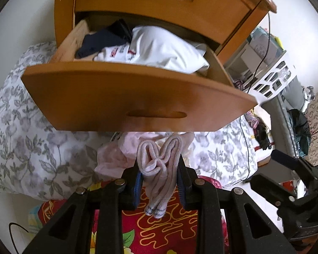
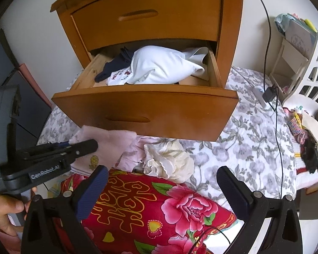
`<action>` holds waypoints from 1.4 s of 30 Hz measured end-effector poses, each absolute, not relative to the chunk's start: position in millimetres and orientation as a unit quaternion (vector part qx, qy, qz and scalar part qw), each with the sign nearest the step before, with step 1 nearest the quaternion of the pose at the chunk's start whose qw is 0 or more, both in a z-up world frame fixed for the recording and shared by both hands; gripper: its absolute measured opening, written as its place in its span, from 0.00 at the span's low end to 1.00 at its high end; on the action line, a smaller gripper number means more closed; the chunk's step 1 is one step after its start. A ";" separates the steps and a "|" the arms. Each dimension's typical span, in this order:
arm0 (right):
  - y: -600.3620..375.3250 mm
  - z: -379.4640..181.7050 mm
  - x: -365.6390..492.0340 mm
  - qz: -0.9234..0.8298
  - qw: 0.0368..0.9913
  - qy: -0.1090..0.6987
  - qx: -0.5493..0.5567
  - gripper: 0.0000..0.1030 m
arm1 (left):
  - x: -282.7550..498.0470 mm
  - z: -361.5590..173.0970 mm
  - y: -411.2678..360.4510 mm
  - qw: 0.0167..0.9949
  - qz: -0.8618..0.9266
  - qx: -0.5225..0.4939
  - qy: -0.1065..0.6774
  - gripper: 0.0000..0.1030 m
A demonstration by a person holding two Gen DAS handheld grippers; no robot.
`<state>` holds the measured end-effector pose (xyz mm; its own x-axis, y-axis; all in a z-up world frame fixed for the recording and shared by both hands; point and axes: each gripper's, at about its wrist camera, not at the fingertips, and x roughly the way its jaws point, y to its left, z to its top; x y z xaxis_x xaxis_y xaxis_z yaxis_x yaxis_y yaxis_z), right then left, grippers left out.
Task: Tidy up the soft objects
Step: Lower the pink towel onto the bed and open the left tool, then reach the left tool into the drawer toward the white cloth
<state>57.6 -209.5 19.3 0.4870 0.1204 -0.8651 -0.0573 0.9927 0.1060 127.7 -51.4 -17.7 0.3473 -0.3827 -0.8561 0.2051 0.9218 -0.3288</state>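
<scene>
My left gripper (image 1: 159, 169) is shut on a folded pale pink sock bundle (image 1: 159, 165), held just below the front of the open wooden drawer (image 1: 137, 97). The drawer holds a white garment (image 1: 159, 48) and a dark navy one (image 1: 103, 40). In the right wrist view the left gripper (image 2: 74, 145) holds the pink cloth (image 2: 110, 146) in front of the drawer (image 2: 159, 114). My right gripper (image 2: 161, 182) is open and empty above a red floral pillow (image 2: 159, 211). A cream crumpled cloth (image 2: 169, 160) and more pink clothes (image 2: 133, 152) lie on the bed under the drawer.
The wooden nightstand (image 2: 150, 21) has a shut upper drawer. The bed has a grey floral quilt (image 2: 254, 144). A white plastic basket (image 2: 311, 80) and small shelf stand at right. A black cable with charger (image 2: 270, 94) hangs over the quilt.
</scene>
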 end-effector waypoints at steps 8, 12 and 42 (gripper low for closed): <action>-212.1 15.7 66.1 0.048 0.860 0.506 0.032 1.00 | 137.4 -38.2 -54.5 0.803 -0.170 -0.083 0.565 0.27; -213.6 20.9 70.0 0.045 0.865 0.499 0.030 1.00 | 144.0 -42.5 -55.9 0.800 -0.169 -0.084 0.570 0.27; -214.5 32.1 86.1 0.043 0.874 0.484 0.026 1.00 | 155.4 -56.2 -48.1 0.804 -0.115 -0.063 0.580 0.82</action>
